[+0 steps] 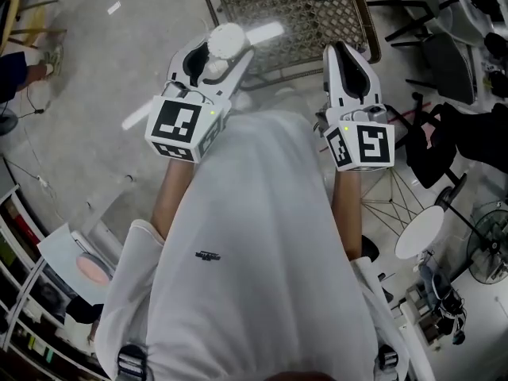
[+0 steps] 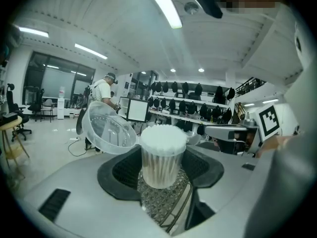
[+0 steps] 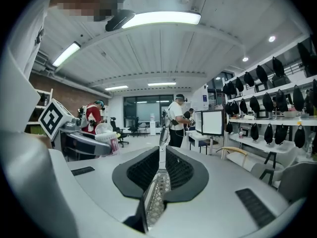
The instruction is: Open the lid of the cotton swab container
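**Flipped open, held up off any worktop**

Gripping the cotton swab container [image 2: 159,167] upright in the left tongs [image 1: 208,58], pads [image 2: 124,170] pressed on its clear round wall, up in the air above a lattice [image 1: 278,10] rather than standing on any worktop. Showing the lid [image 2: 108,129] tipped back to the left, apparently hanging by a hinge at the rim, with the mouth fully exposed. Reads as the opening step done, or as good as done. Carrying nothing in the right tongs [image 3: 162,168], all but closed to a thin slit and well apart from the container.

Calls next, by judgement, for little more than nudging the lid further back if wanted, or setting the container down gently. Squeezing harder would risk buckling the wall.

Thin, glossy, see-through plastic for both tub and shallow, ridged lid. Packed white cotton heads [image 2: 163,135], soft and matte, over pale sticks. Dark ribbed pads set in smooth grey shells.
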Demonstrator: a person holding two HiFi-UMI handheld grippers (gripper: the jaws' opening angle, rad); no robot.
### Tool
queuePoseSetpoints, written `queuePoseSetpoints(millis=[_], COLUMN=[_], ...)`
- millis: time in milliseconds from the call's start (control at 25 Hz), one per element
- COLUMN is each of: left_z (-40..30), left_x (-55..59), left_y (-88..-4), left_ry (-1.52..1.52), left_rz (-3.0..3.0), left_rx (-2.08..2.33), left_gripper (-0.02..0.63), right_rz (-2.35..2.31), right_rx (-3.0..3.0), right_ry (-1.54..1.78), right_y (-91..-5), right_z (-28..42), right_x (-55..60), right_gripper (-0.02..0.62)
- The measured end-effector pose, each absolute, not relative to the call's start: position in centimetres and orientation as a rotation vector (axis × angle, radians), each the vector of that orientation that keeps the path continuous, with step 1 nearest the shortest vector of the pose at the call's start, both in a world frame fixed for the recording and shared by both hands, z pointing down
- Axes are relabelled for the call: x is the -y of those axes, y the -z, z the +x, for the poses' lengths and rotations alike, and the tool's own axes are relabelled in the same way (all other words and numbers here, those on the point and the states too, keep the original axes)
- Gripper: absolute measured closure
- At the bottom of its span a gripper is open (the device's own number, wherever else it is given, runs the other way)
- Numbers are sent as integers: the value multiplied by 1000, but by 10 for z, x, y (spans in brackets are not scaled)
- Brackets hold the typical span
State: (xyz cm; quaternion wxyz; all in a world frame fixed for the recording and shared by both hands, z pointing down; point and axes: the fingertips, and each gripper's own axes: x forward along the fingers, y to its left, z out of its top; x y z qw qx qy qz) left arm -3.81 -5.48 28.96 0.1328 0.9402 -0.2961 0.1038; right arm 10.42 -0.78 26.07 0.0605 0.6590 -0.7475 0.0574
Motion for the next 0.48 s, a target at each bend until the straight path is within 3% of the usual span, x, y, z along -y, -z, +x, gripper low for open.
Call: queuePoseSetpoints(millis=[480], left_z=[-37], left_x=[55], left_y=[-285], left_ry=[-325], left_rz=[2744], left_rx=[867], left_gripper=[360], right_rz=[2004], right_rx=[2217], right_ry=[-181], right_y=[-267], right_z=[107], right_x=[7], right_gripper=[595])
